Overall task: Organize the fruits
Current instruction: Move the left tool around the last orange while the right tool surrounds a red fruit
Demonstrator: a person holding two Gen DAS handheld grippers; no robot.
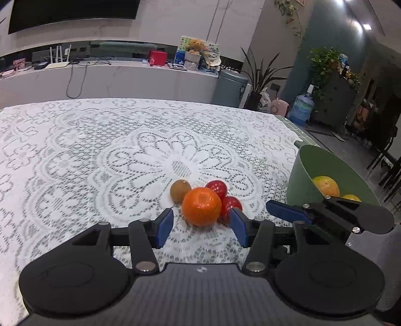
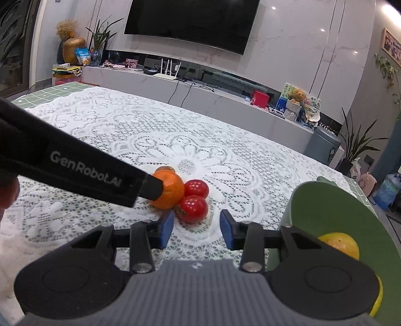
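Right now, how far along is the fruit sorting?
Partly done: yellow fruits already sit in the green bowl. Nothing is gripped; the left tool is open around the orange. Left on the cloth: orange, kiwi, two red fruits.

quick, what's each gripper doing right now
Left gripper: open, empty, just short of the orange.
Right gripper: open, empty, near the red fruits.

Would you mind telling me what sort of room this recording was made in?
Most likely a home living room: a wall-mounted television hangs above a long media console with a router, and the fruit lies on a lace tablecloth.
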